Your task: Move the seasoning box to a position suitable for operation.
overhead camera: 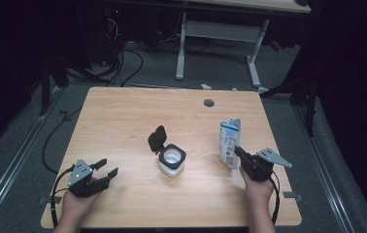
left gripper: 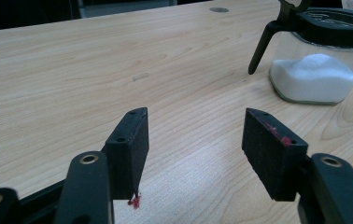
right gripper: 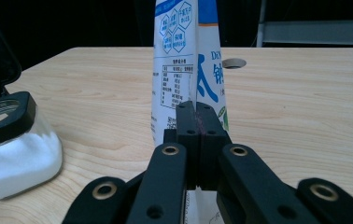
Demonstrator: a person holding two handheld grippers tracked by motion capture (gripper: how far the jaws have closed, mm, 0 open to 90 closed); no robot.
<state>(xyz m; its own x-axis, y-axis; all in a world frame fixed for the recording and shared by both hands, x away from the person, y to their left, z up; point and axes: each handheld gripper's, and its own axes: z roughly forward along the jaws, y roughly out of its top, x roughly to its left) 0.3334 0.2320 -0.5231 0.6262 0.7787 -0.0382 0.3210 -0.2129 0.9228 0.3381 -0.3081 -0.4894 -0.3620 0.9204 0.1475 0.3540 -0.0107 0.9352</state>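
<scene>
Right gripper (right gripper: 197,112) has its jaws pressed flat together, pinching the near edge of the bag (right gripper: 188,60), a blue-and-white printed pouch standing upright on the bench (overhead camera: 123,121); in the high view the same gripper (overhead camera: 240,153) meets the bag (overhead camera: 230,141) low on its near side. Left gripper (left gripper: 193,140) rests apart at the near left of the bench, jaws spread with nothing between them, pads facing bare wood. Just left of the bag, mid-bench, sits the jar (overhead camera: 172,160), clear-walled with white powder inside and a black collar, its hinged black lid (overhead camera: 157,138) standing open and tipped away to the far left. Judgement: the work looks like carrying the bag to the jar and pouring. To do it well, keep the pinch firm on the seam so the pouch does not swing, lift straight before moving across, and bring the open left gripper to the jar to steady it. Bag and jar stand near each other, not touching.
</scene>
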